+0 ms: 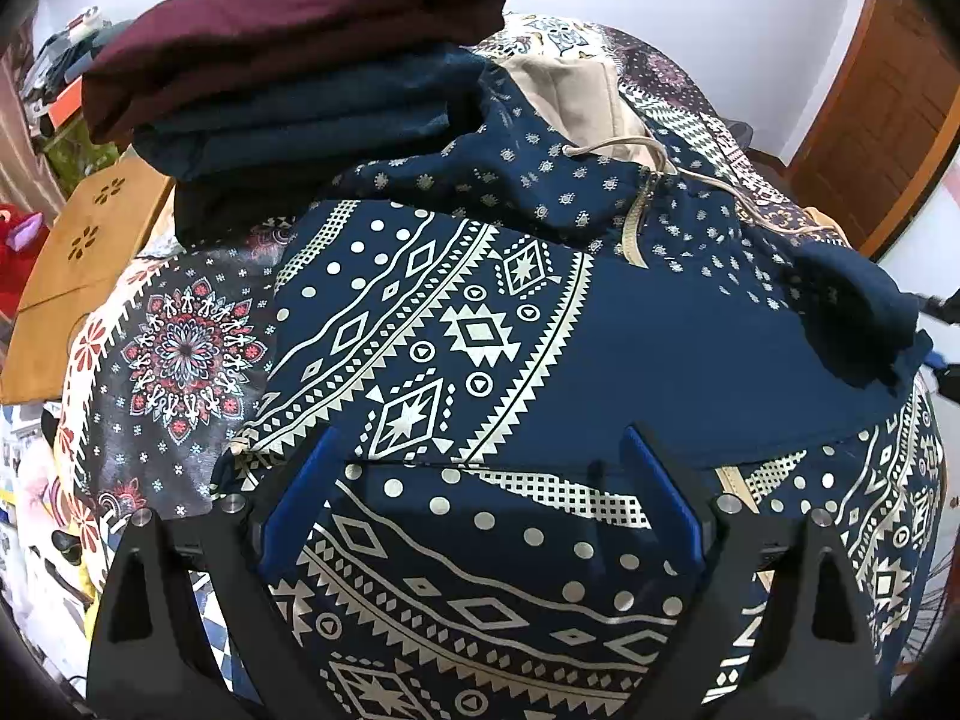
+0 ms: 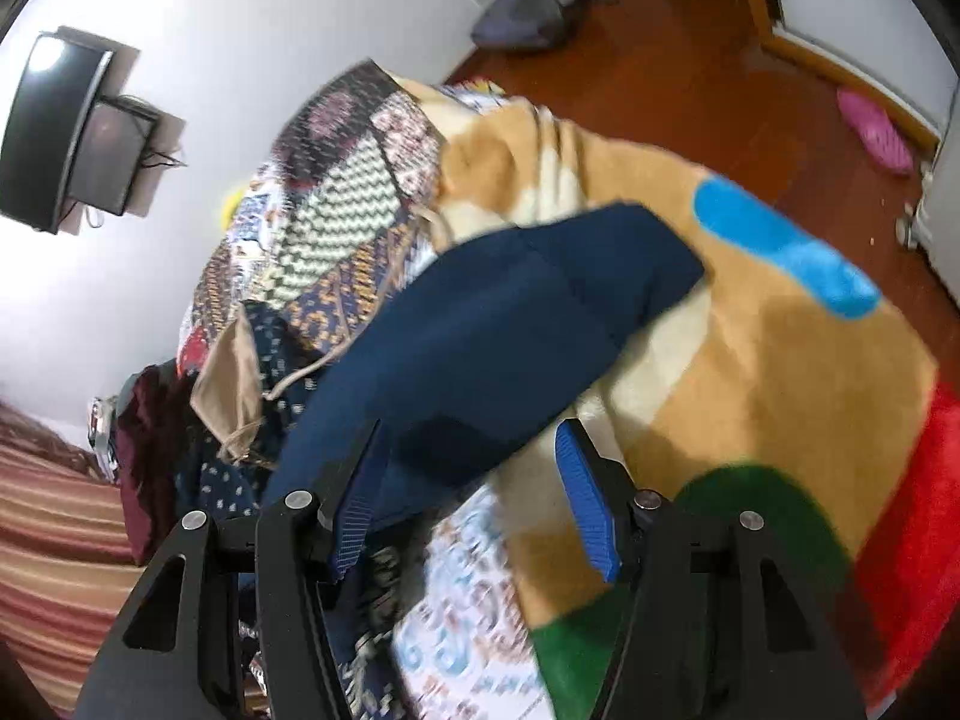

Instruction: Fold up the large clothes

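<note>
Your left gripper [image 1: 480, 504] is sitting low over the hoodie [image 1: 540, 324], fingers spread wide with nothing pinched, just printed navy fabric lying flat under and between the blue pads [image 1: 297, 498]. The hoodie is laid out on the bed, on top of the patterned sheet [image 1: 180, 348], with its beige-lined hood [image 1: 576, 96] and drawstring [image 1: 624, 150] up at the far end. One plain navy sleeve [image 1: 852, 312] lies folded over the body out at the right side, and in the left view bits of your other gripper show at the right edge just beside its cuff. Behind the hoodie there's a stack of folded clothes, a maroon piece [image 1: 300, 18] on top of a dark blue one [image 1: 312, 114]. In the right view, which is blurry, your right gripper [image 2: 468, 492] has its fingers about halfway apart; the sleeve [image 2: 480, 330] runs up between them, brushing the left finger [image 2: 354, 498], while the right pad [image 2: 585, 504] stands clear of it, so no clamp there. Past the sleeve you've got a tan blanket [image 2: 780, 372] with blue, green and red patches draped over the bed's edge, and wood floor [image 2: 690, 60] beyond.
</note>
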